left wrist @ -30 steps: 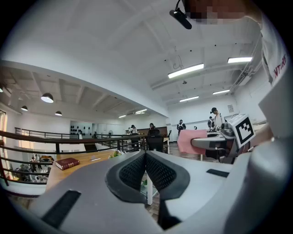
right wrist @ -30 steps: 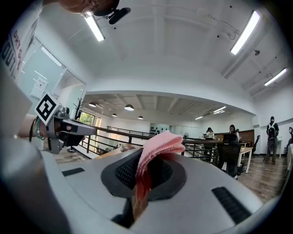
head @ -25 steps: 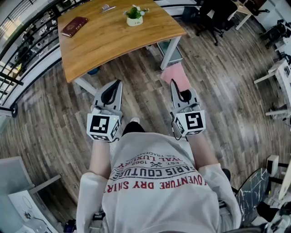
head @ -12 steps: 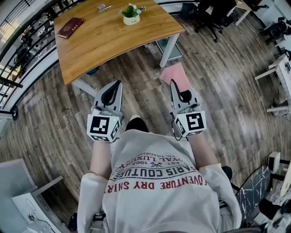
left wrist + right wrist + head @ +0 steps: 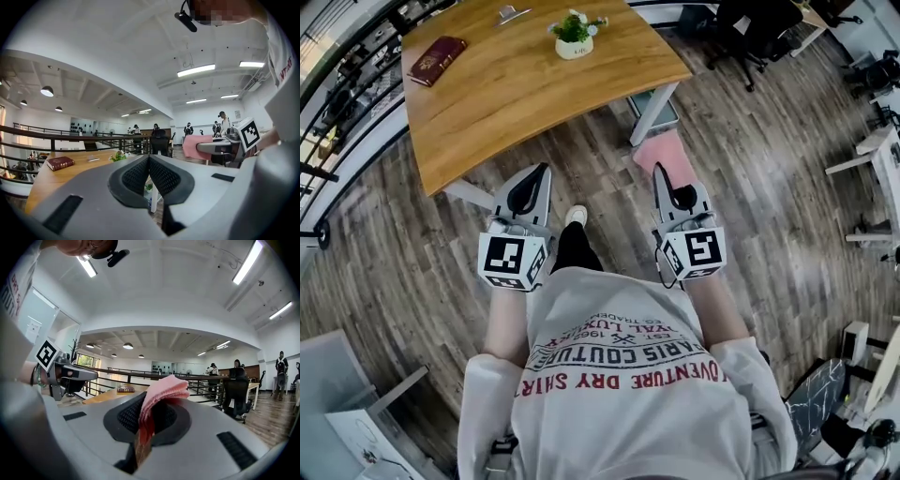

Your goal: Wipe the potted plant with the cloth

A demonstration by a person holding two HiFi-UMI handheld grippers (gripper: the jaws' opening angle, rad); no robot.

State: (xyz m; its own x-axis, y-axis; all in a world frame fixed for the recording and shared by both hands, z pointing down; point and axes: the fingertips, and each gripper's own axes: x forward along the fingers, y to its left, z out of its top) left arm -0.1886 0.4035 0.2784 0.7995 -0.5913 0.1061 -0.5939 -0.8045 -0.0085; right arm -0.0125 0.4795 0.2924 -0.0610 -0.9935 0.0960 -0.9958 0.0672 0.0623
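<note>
- Table (image 5: 516, 94), wood: only the head view shows the whole top. My gripper views catch just a strip of it.
- Cloth (image 5: 161, 391), pink: pinched tight in my right gripper (image 5: 149, 416). Its fold blocks the middle of that view, where I see the book but not the plant.
- Left gripper (image 5: 148, 164): jaws pressed together, nothing between them.
- Red book (image 5: 436, 59): table's far left corner.
- Potted plant (image 5: 575, 36): on the table's far side, well apart from both claws. The white pot holds green sprigs.
- Small grey item (image 5: 510, 13): too small to identify.
</note>
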